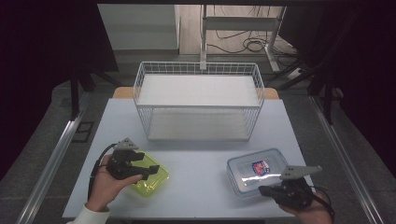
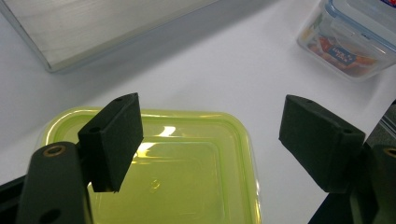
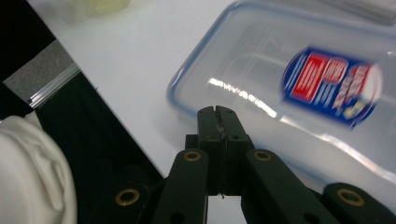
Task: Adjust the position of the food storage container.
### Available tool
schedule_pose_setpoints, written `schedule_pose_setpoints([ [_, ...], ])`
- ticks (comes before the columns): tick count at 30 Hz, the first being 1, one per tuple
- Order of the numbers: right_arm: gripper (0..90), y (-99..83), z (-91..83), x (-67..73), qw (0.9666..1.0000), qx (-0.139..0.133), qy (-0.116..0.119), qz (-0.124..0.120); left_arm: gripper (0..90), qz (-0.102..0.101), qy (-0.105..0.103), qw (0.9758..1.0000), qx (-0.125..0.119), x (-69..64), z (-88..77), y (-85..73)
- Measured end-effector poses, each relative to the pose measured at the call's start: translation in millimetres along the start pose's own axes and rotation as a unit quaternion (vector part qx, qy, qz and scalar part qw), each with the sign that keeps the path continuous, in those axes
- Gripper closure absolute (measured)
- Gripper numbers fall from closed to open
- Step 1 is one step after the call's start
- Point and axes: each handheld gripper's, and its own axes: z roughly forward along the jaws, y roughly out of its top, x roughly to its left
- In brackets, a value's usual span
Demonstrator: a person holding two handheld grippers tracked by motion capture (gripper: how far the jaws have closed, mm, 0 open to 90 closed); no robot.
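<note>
On the pale table [image 1: 201, 158], seen from the high view, the left gripper [image 1: 148, 164] hangs over the near left part, its jaws reaching across the yellow-green container [image 1: 152, 179], which lies flat near the front edge. That view leaves the gap between the jaws hard to judge; the left gripper view settles it, showing the two black pads [image 2: 114, 140] standing wide apart above the container's translucent lid [image 2: 187, 163], one over its left part and the other off past its right edge, neither pressing on it. It also catches the base of the wire basket [image 2: 93, 32] at upper left (the high view shows the whole white basket [image 1: 198, 100] at the middle back of the table, with a shelf inside).

Farther right, the clear box with the blue-rimmed lid [image 1: 257, 170] sits near the front right, its red and blue label [image 1: 260, 167] facing up. The right gripper [image 1: 262, 190] lies at the box's near corner, held in a hand [image 1: 308, 212] at the table's edge. From above its jaws look merely dark and narrow; the right gripper view shows them pressed together with nothing between, their tip just at the lid's rim [image 3: 187, 88], and a white sleeve [image 3: 32, 172] at lower left. The label [image 3: 334, 86] there is blurred.
</note>
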Motion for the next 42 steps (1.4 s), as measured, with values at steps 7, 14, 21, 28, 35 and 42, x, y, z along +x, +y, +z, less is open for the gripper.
schedule_pose_setpoints([
  [7, 88.7, -10.4, 24.5, 15.4, 0.9983, 0.049, 0.018, -0.025, 22.1, 0.007, 0.003, 1.0, -0.005, -4.6, 1.2, 3.0],
  [14, 88.7, 3.2, 45.8, 17.1, 0.9974, 0.06, 0.008, -0.04, 22.1, 0.009, 0.0, 0.9999, -0.009, -8.1, 0.1, 3.5],
  [21, 88.8, 12.2, 54.4, 15.1, 0.998, 0.05, -0.006, -0.037, 22.0, 0.009, -0.002, 0.9999, -0.008, -10.0, 1.3, 3.7],
  [28, 88.8, 21.9, 64.7, 14.0, 0.9987, 0.039, -0.019, -0.028, 22.0, 0.01, -0.003, 0.9999, -0.003, -10.6, 4.7, 3.4],
  [35, 88.7, 29.5, 18.6, 4.1, 0.9986, -0.012, -0.049, -0.014, 22.0, 0.008, -0.002, 0.9999, -0.007, -11.0, 2.4, 3.8],
  [42, 88.7, 39.2, -18.2, -57.1, 0.9859, -0.031, -0.148, 0.073, 22.0, 0.015, -0.007, 0.9998, -0.008, -15.9, 2.0, 4.5],
])
